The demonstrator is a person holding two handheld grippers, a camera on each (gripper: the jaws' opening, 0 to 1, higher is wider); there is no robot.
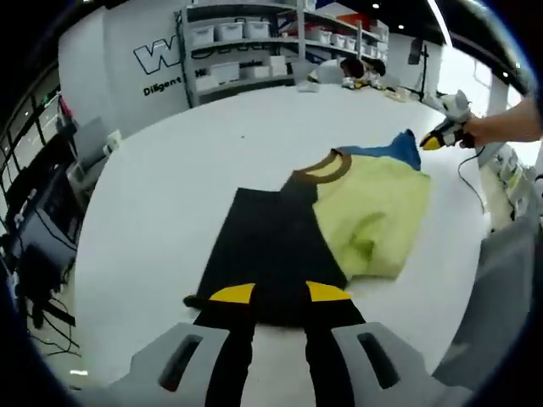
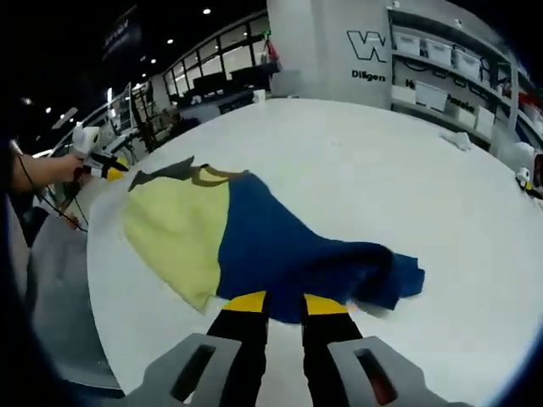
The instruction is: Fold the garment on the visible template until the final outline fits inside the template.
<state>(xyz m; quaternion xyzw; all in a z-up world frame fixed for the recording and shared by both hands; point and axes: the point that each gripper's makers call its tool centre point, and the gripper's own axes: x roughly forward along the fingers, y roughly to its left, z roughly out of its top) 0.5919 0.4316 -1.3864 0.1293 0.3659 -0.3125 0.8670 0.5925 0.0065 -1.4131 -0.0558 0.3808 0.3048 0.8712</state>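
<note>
A black rectangular template (image 1: 263,254) lies on the white table (image 1: 161,195). The garment, yellow-green (image 1: 382,212) and blue (image 1: 399,151) with a brown collar (image 1: 324,170), lies partly over the template's far right side. My left gripper (image 1: 280,293) is open at the template's near edge, with nothing gripped. In the right gripper view the blue part (image 2: 288,246) spreads toward my right gripper (image 2: 285,303), which is open with the blue hem between its yellow tips. The right gripper (image 1: 434,141) also appears beside the blue corner, and the left gripper (image 2: 109,166) beside a dark template corner (image 2: 161,175).
Shelves with white bins (image 1: 246,51) stand beyond the table's far edge. Desks and cables (image 1: 42,229) line the left side. A cable (image 1: 471,182) trails off the right edge. A person's arm (image 1: 509,125) holds the right gripper. Small objects (image 2: 522,178) sit far right.
</note>
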